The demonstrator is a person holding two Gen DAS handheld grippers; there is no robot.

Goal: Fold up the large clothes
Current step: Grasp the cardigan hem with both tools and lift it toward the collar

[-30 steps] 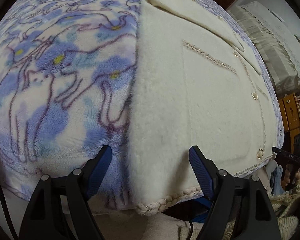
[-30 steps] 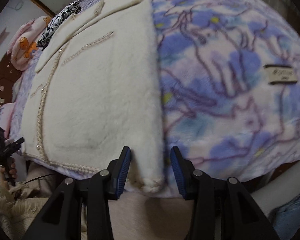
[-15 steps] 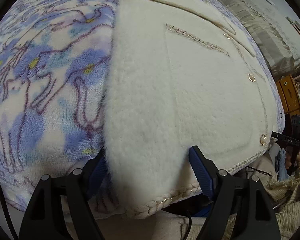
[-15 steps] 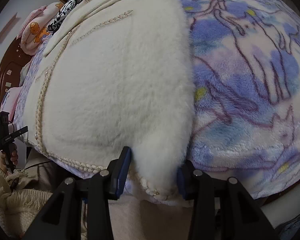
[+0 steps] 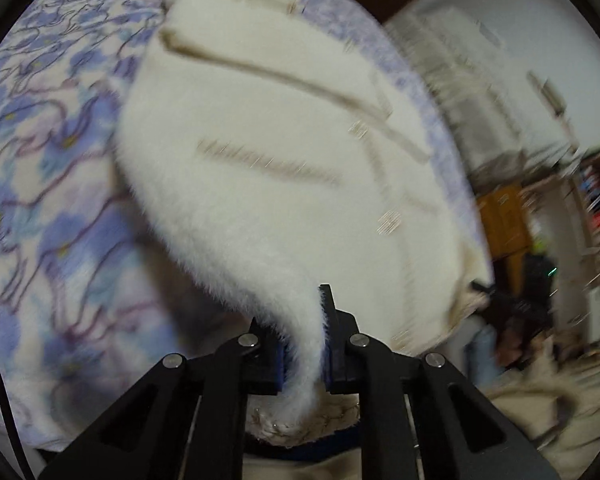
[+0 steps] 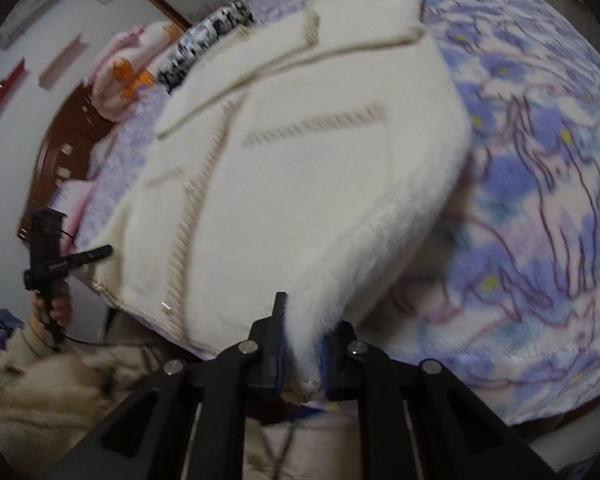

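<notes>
A cream fleece jacket (image 5: 284,152) with braided trim and small buttons lies on a blue and white blanket (image 5: 52,168) on a bed. My left gripper (image 5: 303,354) is shut on the jacket's lower left hem corner and holds it lifted off the blanket. My right gripper (image 6: 302,354) is shut on the jacket's (image 6: 308,184) lower right hem corner, also raised above the blanket (image 6: 540,200). The collar end lies flat at the far side. The left gripper also shows at the left edge of the right wrist view (image 6: 56,252). Both views are motion-blurred.
Patterned and pink pillows (image 6: 140,60) lie at the head of the bed by a dark wooden headboard (image 6: 64,148). A wooden cabinet (image 5: 504,220) and shelves (image 5: 596,200) stand beside the bed. My beige knitted sleeve (image 6: 32,380) is low in the view.
Both grippers closed on the jacket's lower hem corners and lifted them up from the blanket. Both cameras have risen and tilted.
</notes>
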